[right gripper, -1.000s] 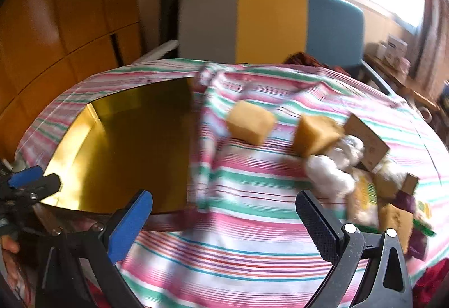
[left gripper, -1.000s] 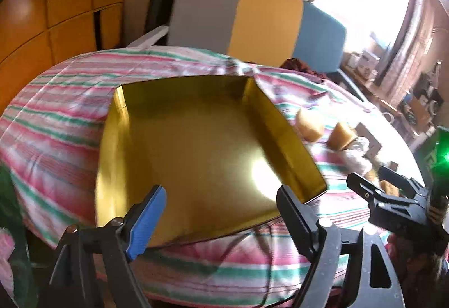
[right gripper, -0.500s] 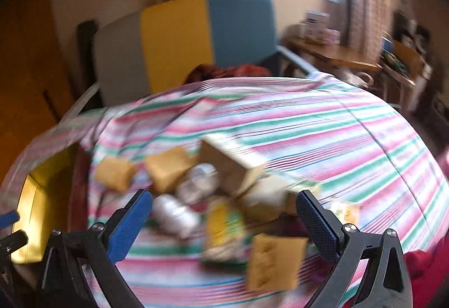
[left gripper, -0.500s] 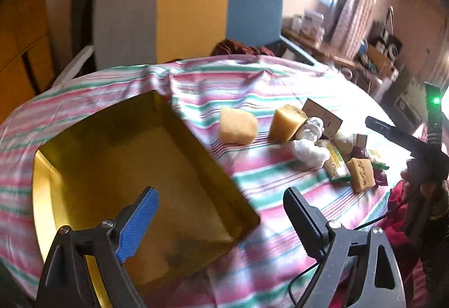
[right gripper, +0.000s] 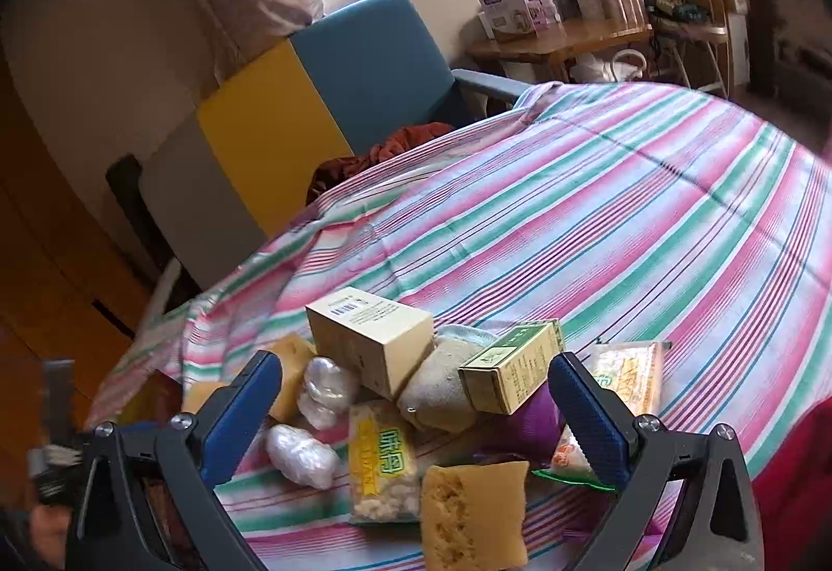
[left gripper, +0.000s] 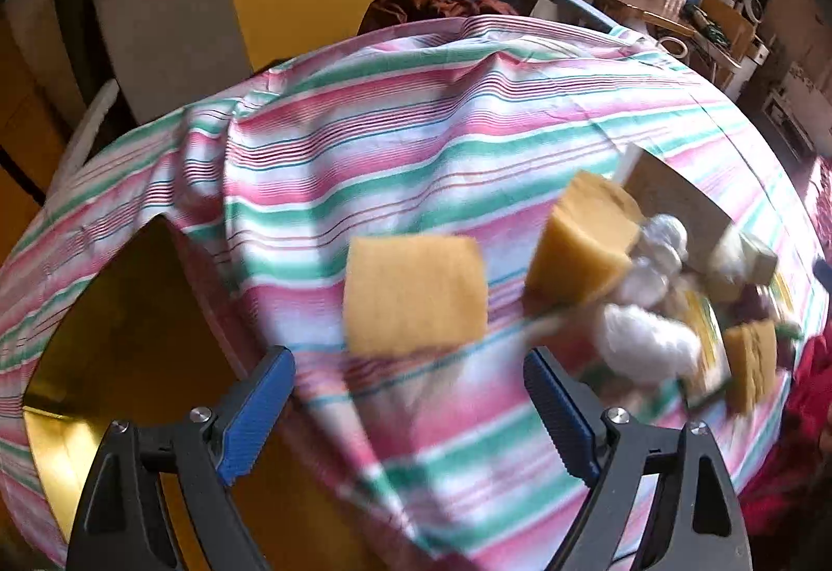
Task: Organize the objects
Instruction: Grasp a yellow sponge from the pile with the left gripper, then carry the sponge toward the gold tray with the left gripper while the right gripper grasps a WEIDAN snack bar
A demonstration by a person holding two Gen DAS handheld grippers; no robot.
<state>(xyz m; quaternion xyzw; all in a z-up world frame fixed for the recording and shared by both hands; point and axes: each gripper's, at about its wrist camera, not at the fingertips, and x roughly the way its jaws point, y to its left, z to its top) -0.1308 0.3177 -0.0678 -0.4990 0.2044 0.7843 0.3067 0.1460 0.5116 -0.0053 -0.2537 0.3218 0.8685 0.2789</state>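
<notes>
Both grippers have swung right off the gold tray [left gripper: 78, 352], left gripper [left gripper: 411, 394] over a sponge [left gripper: 416, 293], right gripper [right gripper: 416, 404] over the pile, fingers spread, empty, striped bench [right gripper: 650, 217] bare beyond.

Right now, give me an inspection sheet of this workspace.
Surface: pink, green and white striped tablecloth, rumpled.
Job's things: gold open box at left; yellow sponge block lying apart; pile holding cream carton, green-labelled carton, snack packet.
Clutter: dark red cloth on chair.
Grippers: left hand-held gripper open, empty, just widened; right hand-held gripper open over pile.
Cables: nothing seen.
Surroundings: grey, yellow and blue chair, window, shelves.
</notes>
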